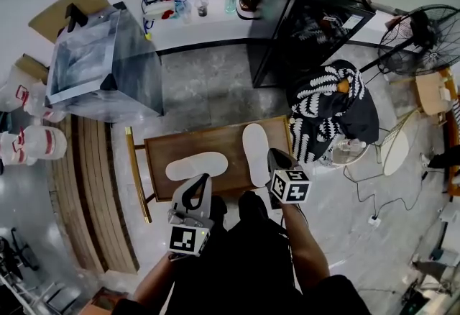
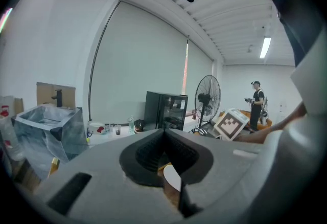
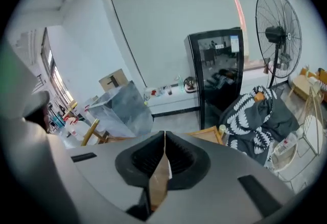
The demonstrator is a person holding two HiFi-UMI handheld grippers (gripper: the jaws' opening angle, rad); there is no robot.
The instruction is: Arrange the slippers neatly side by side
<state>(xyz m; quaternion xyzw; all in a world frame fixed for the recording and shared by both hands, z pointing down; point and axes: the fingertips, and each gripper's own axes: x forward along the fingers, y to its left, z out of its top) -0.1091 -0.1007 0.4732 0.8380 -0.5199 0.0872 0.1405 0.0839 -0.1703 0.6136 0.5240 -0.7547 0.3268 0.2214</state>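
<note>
Two white slippers lie soles up on a small wooden table (image 1: 188, 145). One slipper (image 1: 196, 165) lies crosswise at the left. The other slipper (image 1: 255, 154) lies lengthwise at the right, at an angle to the first and apart from it. My left gripper (image 1: 201, 178) hangs just in front of the left slipper, shut and holding nothing; in the left gripper view (image 2: 164, 131) a bit of white slipper (image 2: 172, 179) shows below its closed tips. My right gripper (image 1: 275, 154) is raised beside the right slipper's near end, its tips (image 3: 164, 135) together with nothing in them.
A black glass-door cabinet (image 1: 309, 11) and a chair draped with black-and-white cloth (image 1: 334, 108) stand behind the table at the right, and a floor fan (image 1: 420, 37) beyond them. A plastic-wrapped box (image 1: 100, 65) and wooden slats (image 1: 93, 191) are at the left. A person (image 2: 257, 97) stands far off.
</note>
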